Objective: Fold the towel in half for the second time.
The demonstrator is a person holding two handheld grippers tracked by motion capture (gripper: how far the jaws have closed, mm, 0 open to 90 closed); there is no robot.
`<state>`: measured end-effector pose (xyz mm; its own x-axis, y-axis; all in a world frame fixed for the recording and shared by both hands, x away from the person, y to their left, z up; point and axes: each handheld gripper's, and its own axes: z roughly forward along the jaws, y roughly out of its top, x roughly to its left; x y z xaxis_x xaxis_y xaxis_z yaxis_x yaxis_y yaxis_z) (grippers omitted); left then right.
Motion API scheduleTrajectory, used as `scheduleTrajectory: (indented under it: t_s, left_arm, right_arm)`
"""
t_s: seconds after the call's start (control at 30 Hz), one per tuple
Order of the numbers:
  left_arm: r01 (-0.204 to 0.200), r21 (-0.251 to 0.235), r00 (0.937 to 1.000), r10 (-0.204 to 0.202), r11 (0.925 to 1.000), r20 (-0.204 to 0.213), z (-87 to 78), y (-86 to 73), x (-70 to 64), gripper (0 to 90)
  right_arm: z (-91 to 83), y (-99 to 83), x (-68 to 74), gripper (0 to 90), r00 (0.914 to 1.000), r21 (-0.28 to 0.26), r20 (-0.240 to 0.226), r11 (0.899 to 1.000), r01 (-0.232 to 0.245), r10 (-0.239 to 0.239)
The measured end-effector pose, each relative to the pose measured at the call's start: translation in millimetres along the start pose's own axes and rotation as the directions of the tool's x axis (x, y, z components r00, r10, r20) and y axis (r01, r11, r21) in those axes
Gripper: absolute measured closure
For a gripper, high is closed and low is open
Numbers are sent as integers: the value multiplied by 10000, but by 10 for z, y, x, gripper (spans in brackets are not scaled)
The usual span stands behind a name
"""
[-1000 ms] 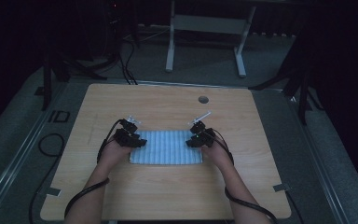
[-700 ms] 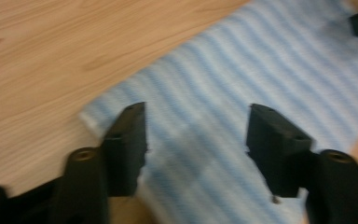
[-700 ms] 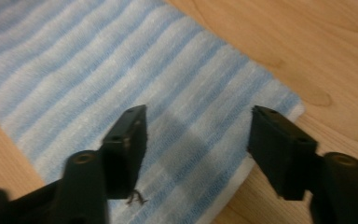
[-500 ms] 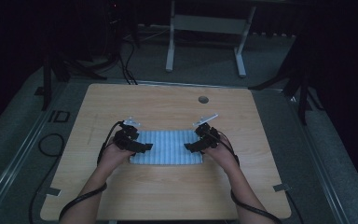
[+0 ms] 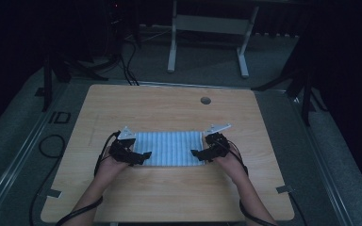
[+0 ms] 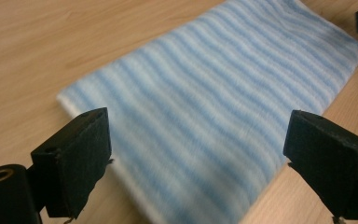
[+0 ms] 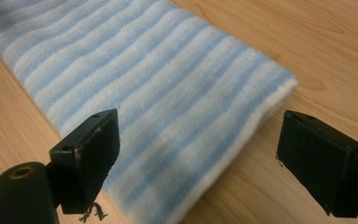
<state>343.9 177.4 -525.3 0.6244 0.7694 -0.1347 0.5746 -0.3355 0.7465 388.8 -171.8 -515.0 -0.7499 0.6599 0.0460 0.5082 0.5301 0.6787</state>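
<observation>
Wooden table (image 5: 169, 108) bears a folded blue-and-white striped towel (image 5: 168, 148); both grippers' jaws gape wide at its ends.

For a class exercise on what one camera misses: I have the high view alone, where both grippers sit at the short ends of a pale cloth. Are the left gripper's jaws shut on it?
Observer: No. In the left gripper view, the left gripper has its jaws wide apart over the folded towel.
Operator: And the right one?
Observer: The right gripper is open too, jaws spread across the towel's end.
Operator: What does the cloth look like close up?
Observer: It has light blue and white stripes and a white edge at the fold.
Operator: Is it flat?
Observer: Yes, it lies flat on the wooden table.
</observation>
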Motion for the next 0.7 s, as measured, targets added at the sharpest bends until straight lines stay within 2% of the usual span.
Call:
scheduleTrajectory:
  t_s: [0.07,0.3,0.43,0.53,0.7]
  left_arm:
    - [202,-63,9998,-202,9998,5,-33,-52,24,14]
    - [446,-325,9984,-457,9985,-341,-196,-230,97,13]
    - [624,-403,9970,-642,9972,-437,-272,-321,128,13]
    - [670,-385,9964,-688,9970,-488,-309,-381,143,13]
    - [737,-392,9962,-754,9965,-434,-378,-468,171,13]
  right_arm:
    - [-45,-37,-9,129,10000,-116,46,9999,-25,25]
    - [-219,-220,-55,129,9999,-493,149,9988,-47,55]
    - [-299,-378,-112,130,9992,-713,177,9969,-336,350]
    - [-344,-508,-172,132,9983,-689,282,9964,-494,514]
    - [-483,-686,-266,132,9958,-935,477,9929,-741,788]
